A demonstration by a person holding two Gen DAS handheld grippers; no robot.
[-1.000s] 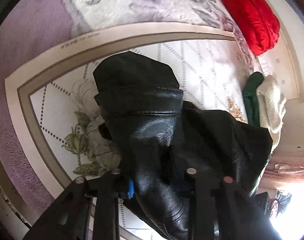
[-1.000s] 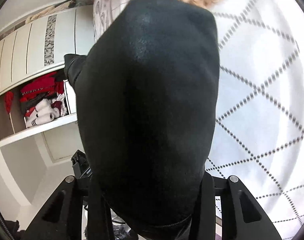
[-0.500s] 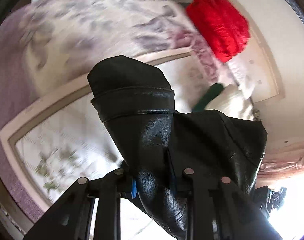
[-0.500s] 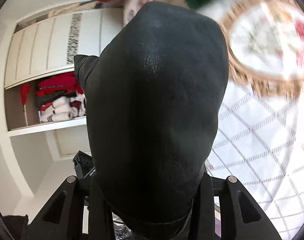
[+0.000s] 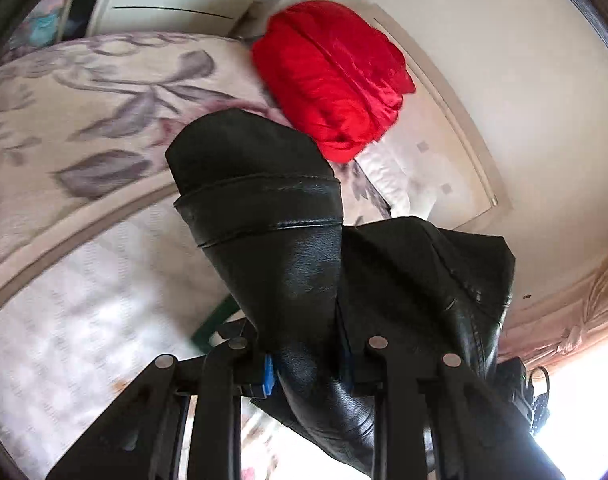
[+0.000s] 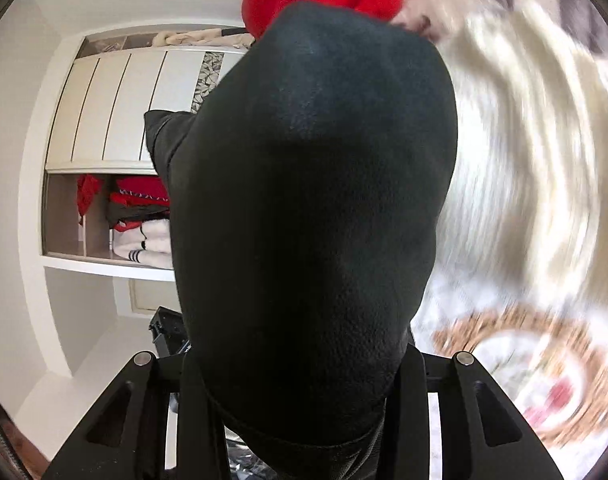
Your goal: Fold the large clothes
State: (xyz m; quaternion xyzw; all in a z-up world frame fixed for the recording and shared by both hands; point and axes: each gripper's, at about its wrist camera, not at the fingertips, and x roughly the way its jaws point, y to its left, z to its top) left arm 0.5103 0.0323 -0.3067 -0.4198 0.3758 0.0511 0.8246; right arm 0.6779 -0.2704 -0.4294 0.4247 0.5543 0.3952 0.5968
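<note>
I've got both tongs clamped on the black leather jacket (image 5: 288, 264): left gripper (image 5: 307, 364) on a cuffed fold, right gripper (image 6: 292, 392) on a bulky bunch. Jacket hangs above the bed (image 5: 84, 92), red bundle (image 5: 335, 76) at its far edge.

Left gripper (image 5: 307, 364): clamped on black leather jacket (image 5: 288, 264), angled downward.
Right gripper (image 6: 296, 392): clamped on the jacket, nearly level.

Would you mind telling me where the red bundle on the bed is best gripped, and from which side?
Grip the red bundle at its lower end, where the folds gather into a bunched lip thin enough to pinch. Come from the foot of the bed, over the quilt; the wall panel behind blocks the far side. Both tools are clamped on the black leather jacket, so free one first.
</note>
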